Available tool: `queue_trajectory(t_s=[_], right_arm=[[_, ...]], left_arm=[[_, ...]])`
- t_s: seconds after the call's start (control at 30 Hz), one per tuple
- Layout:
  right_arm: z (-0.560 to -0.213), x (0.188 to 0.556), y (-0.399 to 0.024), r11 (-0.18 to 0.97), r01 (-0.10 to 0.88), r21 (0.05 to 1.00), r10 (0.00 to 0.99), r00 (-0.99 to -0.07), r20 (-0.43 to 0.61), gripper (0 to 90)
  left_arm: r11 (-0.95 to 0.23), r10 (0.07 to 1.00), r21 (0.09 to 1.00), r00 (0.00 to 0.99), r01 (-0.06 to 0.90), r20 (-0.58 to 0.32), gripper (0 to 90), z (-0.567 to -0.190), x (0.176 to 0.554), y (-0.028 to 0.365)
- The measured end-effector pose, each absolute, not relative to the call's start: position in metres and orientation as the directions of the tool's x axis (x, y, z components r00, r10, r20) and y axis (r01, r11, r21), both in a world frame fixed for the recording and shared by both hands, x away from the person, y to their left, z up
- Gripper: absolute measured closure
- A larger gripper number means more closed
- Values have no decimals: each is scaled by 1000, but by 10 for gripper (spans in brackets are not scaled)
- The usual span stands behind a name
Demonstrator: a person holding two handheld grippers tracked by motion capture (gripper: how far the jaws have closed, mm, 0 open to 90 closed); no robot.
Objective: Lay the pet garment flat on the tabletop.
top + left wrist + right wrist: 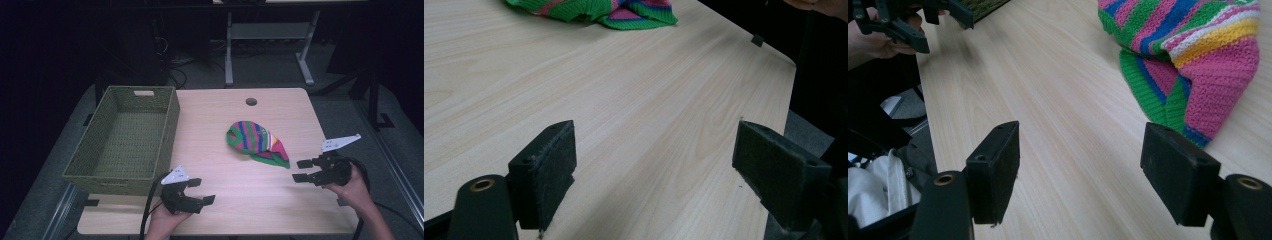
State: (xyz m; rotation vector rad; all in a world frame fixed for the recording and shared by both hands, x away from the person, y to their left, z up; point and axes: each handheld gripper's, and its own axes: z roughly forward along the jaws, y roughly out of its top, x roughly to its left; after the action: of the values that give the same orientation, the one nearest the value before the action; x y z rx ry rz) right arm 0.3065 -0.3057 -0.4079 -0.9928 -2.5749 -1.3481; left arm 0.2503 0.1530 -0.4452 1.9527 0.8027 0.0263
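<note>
Flanking the striped hat [257, 142], both grippers' jaws released above bare table [240, 200].

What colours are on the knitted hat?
Knitted hat: pink, green, blue, yellow and white stripes, clearest in the right gripper view.

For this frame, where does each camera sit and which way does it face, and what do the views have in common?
High view: above the person's side, looking forward and down on the table; green basket, striped knit hat, both hands, left gripper and right gripper.
Left gripper view: rides the left gripper, low over the table, its open jaws toward the hat.
Right gripper view: rides the right gripper, open jaws beside the hat, the left gripper beyond.
Shared: all show the hat.
</note>
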Motion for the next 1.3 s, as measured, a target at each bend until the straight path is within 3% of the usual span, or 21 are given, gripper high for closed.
queue_trajectory(t_s=[1.3], right_arm=[[-372, 368, -265, 511, 555, 656, 452, -823, 344, 319]], left_arm=[[-299, 527, 810, 795, 504, -300, 176, -443, 250, 153]])
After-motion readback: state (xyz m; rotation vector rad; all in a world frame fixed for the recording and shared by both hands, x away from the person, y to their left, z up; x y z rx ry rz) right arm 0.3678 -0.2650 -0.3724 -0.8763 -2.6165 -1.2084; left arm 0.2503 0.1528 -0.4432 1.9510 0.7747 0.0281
